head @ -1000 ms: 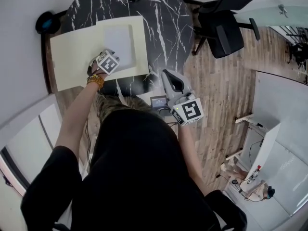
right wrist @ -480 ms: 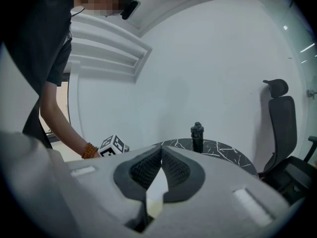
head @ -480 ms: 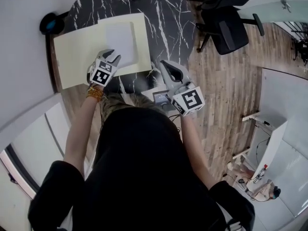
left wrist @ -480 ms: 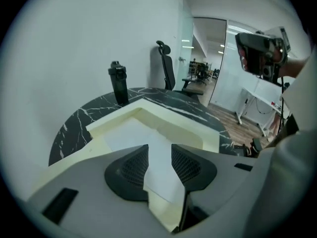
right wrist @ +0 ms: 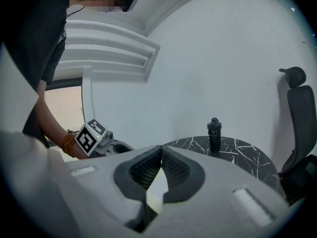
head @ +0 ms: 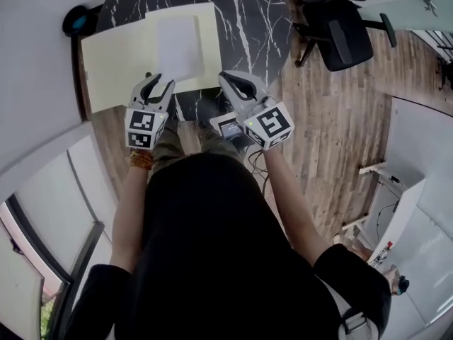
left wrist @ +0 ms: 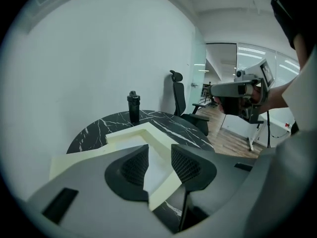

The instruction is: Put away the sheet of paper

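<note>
A white sheet of paper (head: 177, 47) lies flat on the right half of a pale yellow open folder (head: 117, 59) on the black marble table (head: 244, 27). My left gripper (head: 157, 82) hovers at the folder's near edge, open and holding nothing. In the left gripper view the paper (left wrist: 157, 171) and the folder (left wrist: 130, 134) show through the gap of that gripper (left wrist: 159, 157). My right gripper (head: 228, 78) is at the table's near edge, right of the folder, and touches neither folder nor paper. In its own view the right gripper (right wrist: 161, 155) is shut with nothing in it.
A black bottle (head: 76, 20) stands at the table's far left, by the white wall. A small screened device (head: 230, 125) sits below the table's near edge by the person's lap. A black office chair (head: 340, 34) stands right of the table on the wood floor.
The left gripper has drawn back from the paper to the folder's near edge. The right gripper has moved forward and left toward the table's edge. The paper has not moved.
</note>
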Action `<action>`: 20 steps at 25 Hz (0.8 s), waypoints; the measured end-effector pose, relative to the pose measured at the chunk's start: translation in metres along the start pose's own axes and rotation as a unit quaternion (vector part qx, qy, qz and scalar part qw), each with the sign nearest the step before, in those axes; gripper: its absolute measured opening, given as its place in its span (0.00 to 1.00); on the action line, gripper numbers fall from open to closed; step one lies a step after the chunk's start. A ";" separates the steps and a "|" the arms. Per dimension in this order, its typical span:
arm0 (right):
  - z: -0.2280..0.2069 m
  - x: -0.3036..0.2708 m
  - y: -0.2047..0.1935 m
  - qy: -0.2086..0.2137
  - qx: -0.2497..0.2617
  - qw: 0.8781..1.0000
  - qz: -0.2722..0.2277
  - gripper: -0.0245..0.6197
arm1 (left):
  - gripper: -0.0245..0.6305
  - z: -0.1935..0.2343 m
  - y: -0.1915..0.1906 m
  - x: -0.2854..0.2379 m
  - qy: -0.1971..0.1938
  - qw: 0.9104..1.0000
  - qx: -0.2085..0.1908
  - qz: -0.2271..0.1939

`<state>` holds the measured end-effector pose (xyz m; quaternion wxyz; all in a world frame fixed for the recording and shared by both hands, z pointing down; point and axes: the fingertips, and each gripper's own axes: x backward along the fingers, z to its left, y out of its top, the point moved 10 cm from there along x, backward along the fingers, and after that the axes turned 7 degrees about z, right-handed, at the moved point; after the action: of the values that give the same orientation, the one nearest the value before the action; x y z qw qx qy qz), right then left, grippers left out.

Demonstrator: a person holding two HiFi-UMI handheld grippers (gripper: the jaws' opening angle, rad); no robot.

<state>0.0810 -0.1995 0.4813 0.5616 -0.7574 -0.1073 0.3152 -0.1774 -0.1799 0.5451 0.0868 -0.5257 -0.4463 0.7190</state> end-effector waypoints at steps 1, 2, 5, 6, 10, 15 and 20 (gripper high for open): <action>0.003 0.000 0.001 0.002 0.002 1.000 0.000 0.04 | 0.28 -0.004 0.000 0.006 -0.001 1.000 0.002 -0.003; 0.006 0.000 0.002 0.002 0.005 1.000 0.000 0.04 | 0.28 -0.007 -0.002 0.011 -0.004 1.000 0.003 -0.005; 0.020 -0.003 0.009 0.001 0.013 1.000 -0.001 0.04 | 0.28 -0.009 -0.004 0.024 -0.009 1.000 0.001 -0.016; 0.025 -0.004 0.012 0.001 0.015 1.000 -0.001 0.04 | 0.28 -0.008 -0.003 0.027 -0.009 1.000 0.001 -0.023; 0.048 -0.004 0.021 -0.006 0.028 1.000 0.004 0.04 | 0.28 -0.010 -0.007 0.039 -0.021 0.999 -0.005 -0.046; 0.081 0.005 0.022 -0.021 0.033 0.999 0.027 0.04 | 0.28 -0.020 -0.011 0.069 -0.051 0.997 -0.006 -0.064; 0.111 0.008 0.023 -0.033 0.047 0.997 0.044 0.04 | 0.28 -0.023 -0.027 0.099 -0.064 0.994 0.002 -0.091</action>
<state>0.0162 -0.1168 0.4382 0.5783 -0.7234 -0.0777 0.3691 -0.2107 -0.0924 0.4963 0.1242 -0.4355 -0.4951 0.7415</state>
